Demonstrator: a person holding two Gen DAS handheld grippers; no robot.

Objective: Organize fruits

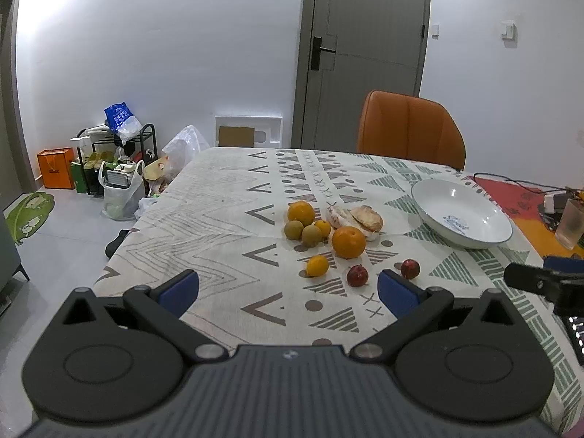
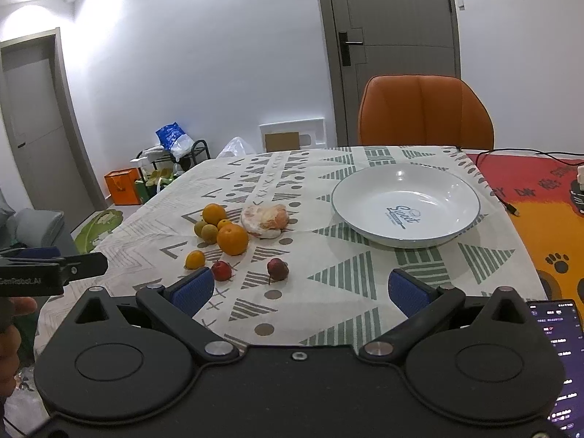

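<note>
Several fruits lie loose on the patterned tablecloth (image 1: 219, 219): a large orange (image 1: 348, 241) (image 2: 232, 239), a second orange (image 1: 300, 213) (image 2: 214, 214), a small tangerine (image 1: 317, 265) (image 2: 195, 259), greenish-brown round fruits (image 1: 311, 235) (image 2: 209, 234), two small red fruits (image 1: 357, 276) (image 1: 410, 268) (image 2: 221, 271) (image 2: 277, 268) and a peeled pale citrus (image 1: 356, 219) (image 2: 265, 220). An empty white bowl (image 1: 460, 211) (image 2: 405, 204) stands right of them. My left gripper (image 1: 288, 290) is open, short of the fruits. My right gripper (image 2: 301, 290) is open too, nearer the bowl, holding nothing.
An orange chair (image 1: 410, 129) (image 2: 425, 111) stands behind the table's far edge. A red-orange mat (image 2: 540, 204) with cables covers the right side. A phone (image 2: 558, 361) lies at the near right. A glass (image 1: 570, 223) stands at the right. Bags and a rack (image 1: 116, 160) crowd the floor at left.
</note>
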